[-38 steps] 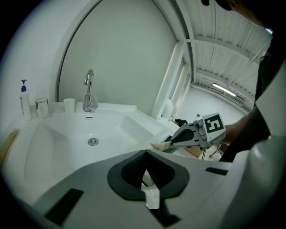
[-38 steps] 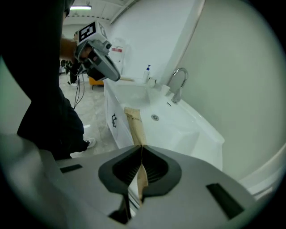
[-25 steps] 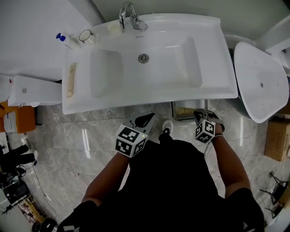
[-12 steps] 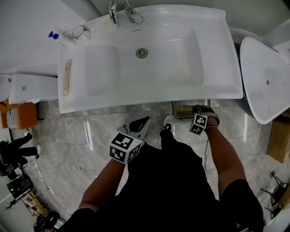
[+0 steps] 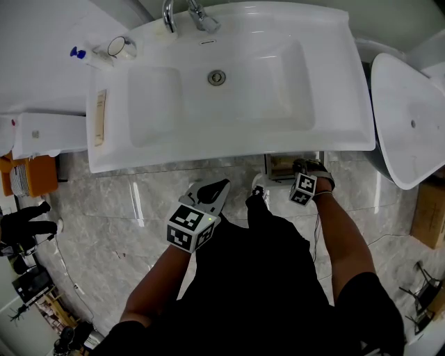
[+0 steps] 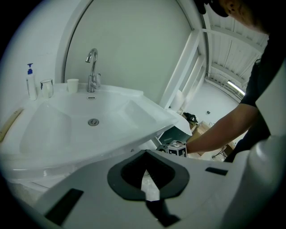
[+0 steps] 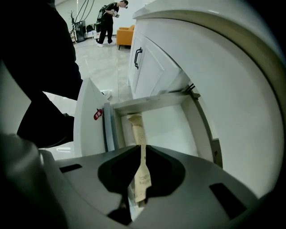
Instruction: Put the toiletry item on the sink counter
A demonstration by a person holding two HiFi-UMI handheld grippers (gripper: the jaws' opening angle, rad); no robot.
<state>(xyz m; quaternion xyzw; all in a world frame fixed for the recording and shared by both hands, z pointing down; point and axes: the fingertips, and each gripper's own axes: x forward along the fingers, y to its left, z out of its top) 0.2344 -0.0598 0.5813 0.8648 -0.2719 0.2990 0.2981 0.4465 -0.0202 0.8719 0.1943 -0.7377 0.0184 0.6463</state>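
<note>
The toiletry item [image 7: 136, 132] is a long beige paper packet. My right gripper [image 7: 142, 154] is shut on its near end, and its far end reaches into the open white drawer [image 7: 172, 127] under the sink. In the head view the right gripper [image 5: 308, 169] sits at that drawer [image 5: 280, 165], below the front edge of the white sink counter [image 5: 229, 142]. My left gripper [image 5: 217, 188] hangs in front of the counter over the floor. In its own view the left gripper [image 6: 145, 155] is shut with nothing in it.
On the counter's left side lie another beige packet [image 5: 101, 117], a blue-topped pump bottle [image 5: 78, 53] and a glass [image 5: 117, 47], with the faucet [image 5: 182, 14] at the back. A white toilet [image 5: 410, 118] stands at the right. A white cabinet [image 5: 49, 135] stands at the left.
My right gripper has edged closer to the drawer under the sink. The left gripper has hardly moved. The head view has shifted a little.
</note>
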